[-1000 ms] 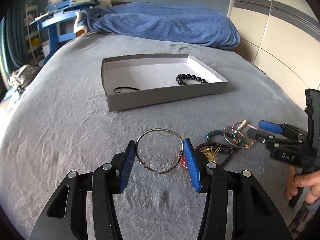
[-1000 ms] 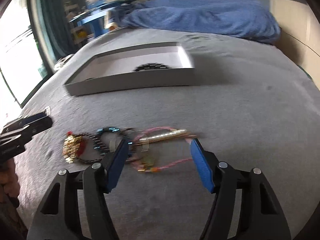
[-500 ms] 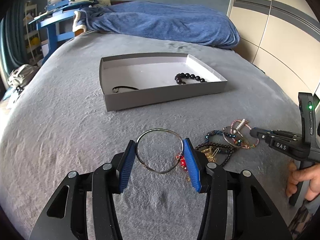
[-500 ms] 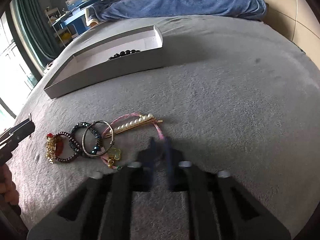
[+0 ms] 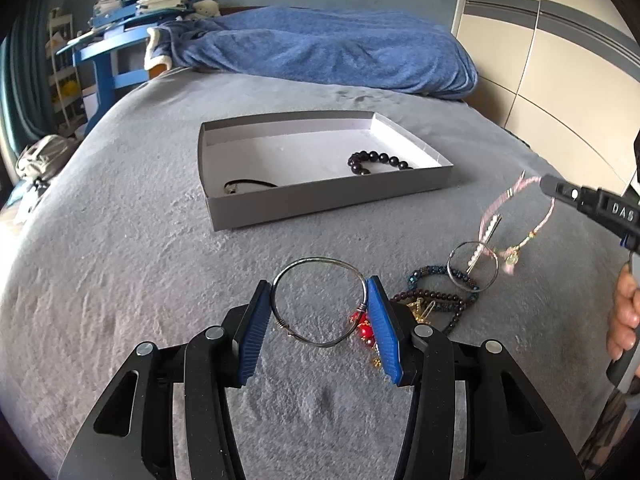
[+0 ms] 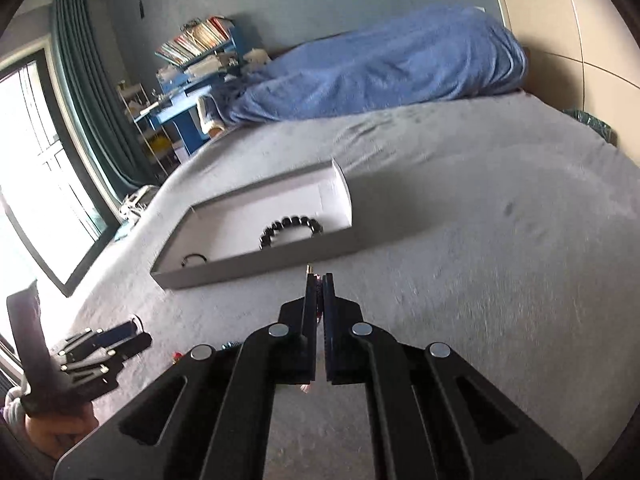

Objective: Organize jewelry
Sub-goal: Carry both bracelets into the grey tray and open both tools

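My left gripper (image 5: 318, 300) is shut on a silver wire bangle (image 5: 316, 267) with red beads, held just over the grey bedspread. My right gripper (image 6: 319, 280) is shut on a pink cord bracelet with pearls (image 5: 516, 216) and holds it in the air, right of the box; in the left wrist view the gripper (image 5: 546, 186) shows at the right edge. The shallow grey box (image 5: 320, 200) holds a black bead bracelet (image 5: 376, 161) and a thin dark cord piece (image 5: 244, 186). The box (image 6: 256, 268) also shows in the right wrist view.
A pile of bracelets lies on the bed right of my left gripper: a silver ring (image 5: 472, 266), dark bead strands (image 5: 436, 298) and a gold piece (image 5: 420, 307). A blue blanket (image 5: 320, 48) lies at the bed's far end. A wardrobe (image 5: 560, 60) stands at right.
My right gripper closed on the pink bracelet and lifted it off the pile toward the box. My left gripper stayed still with the bangle.
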Motion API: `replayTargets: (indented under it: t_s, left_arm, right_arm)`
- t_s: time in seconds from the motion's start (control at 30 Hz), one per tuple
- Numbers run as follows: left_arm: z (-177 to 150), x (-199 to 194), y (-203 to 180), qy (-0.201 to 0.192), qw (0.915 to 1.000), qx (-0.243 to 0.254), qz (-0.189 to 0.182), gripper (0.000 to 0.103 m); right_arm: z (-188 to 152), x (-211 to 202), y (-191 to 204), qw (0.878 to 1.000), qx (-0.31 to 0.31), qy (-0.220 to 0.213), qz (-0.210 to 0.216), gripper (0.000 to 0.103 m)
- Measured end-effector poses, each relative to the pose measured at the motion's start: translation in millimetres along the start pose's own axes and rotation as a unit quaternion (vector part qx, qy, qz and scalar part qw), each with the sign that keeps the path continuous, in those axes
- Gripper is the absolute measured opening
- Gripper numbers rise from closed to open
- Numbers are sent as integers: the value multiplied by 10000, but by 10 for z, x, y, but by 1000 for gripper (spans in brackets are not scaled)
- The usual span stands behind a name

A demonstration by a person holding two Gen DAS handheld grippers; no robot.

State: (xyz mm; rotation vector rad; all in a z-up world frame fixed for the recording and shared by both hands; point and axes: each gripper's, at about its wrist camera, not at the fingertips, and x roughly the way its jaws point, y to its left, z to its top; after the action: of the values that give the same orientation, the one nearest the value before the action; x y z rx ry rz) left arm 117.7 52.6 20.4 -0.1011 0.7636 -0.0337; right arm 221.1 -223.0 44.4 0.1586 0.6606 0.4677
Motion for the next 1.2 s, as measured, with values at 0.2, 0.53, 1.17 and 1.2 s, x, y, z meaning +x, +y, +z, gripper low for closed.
replayTargets:
  t_s: [0.2,0.53,1.17,1.2]
  left_arm:
    - [71,-16,-16,-75,10000,49,-31,50]
    - [318,-54,77,-218,9997,117,-45,50]
    - [1093,300,240,-276,9990,338,69,50]
    - [1106,327,261,-256,9992,306,68,50]
  right_arm:
    - [136,-93,46,9997,49,-241,69,3]
    - [343,-11,195,9993,1,-276,236,3]
    - [930,669,542,9978,-612,-109,218,3]
    - [961,713,542,9978,-629,-104,208,3]
